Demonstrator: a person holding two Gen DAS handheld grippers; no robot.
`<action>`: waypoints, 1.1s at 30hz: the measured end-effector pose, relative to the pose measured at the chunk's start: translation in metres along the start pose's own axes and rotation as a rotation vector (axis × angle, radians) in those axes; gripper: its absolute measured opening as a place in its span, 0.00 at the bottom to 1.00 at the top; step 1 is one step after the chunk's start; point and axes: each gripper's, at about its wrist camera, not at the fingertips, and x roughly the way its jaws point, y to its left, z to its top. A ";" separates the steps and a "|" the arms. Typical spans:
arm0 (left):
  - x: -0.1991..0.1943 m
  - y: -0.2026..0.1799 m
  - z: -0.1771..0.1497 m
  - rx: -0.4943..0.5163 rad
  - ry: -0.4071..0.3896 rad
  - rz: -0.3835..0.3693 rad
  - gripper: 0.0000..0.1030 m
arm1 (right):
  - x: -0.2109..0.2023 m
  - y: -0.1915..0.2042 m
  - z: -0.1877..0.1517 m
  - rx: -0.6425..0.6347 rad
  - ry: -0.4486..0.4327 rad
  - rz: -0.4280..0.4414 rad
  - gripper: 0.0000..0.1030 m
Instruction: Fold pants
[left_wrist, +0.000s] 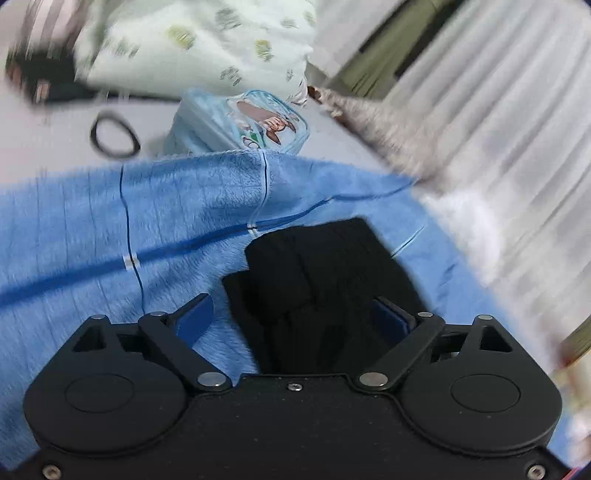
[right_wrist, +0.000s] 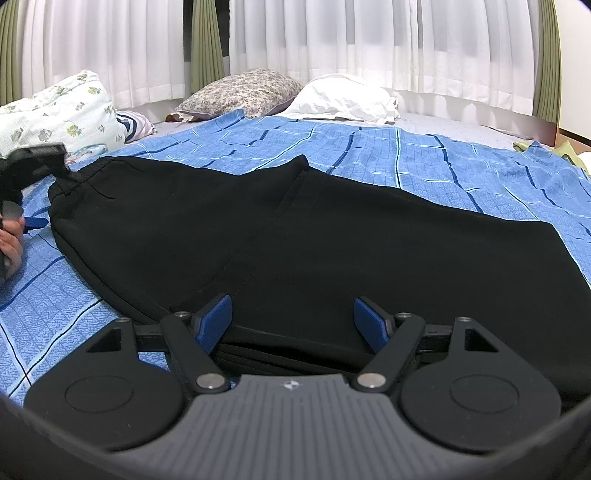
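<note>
Black pants (right_wrist: 288, 236) lie spread flat on a blue checked blanket (right_wrist: 424, 158), waistband at the far left, legs running right. My right gripper (right_wrist: 293, 317) is open, its blue pads either side of the pants' near edge, low over the cloth. My left gripper (left_wrist: 293, 314) is open over the elastic waistband end of the pants (left_wrist: 325, 280), which lies between its blue pads. The left gripper also shows in the right wrist view (right_wrist: 33, 192) at the waistband corner, held by a hand.
Pillows lie at the bed's head: floral white (right_wrist: 62, 107), patterned grey (right_wrist: 243, 92), plain white (right_wrist: 343, 98). A light blue pouch (left_wrist: 243, 125) and a black hair band (left_wrist: 114, 140) lie beyond the blanket edge. White curtains (right_wrist: 332, 40) hang behind.
</note>
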 end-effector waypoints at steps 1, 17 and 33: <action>0.000 0.005 0.001 -0.027 0.000 -0.013 0.88 | 0.000 0.000 0.000 -0.001 -0.001 -0.001 0.80; 0.007 -0.004 -0.007 -0.018 -0.030 0.045 0.43 | 0.000 -0.001 0.000 0.001 0.000 0.000 0.80; -0.056 -0.160 -0.071 0.490 -0.220 -0.019 0.15 | -0.077 -0.123 0.029 0.234 -0.124 -0.004 0.87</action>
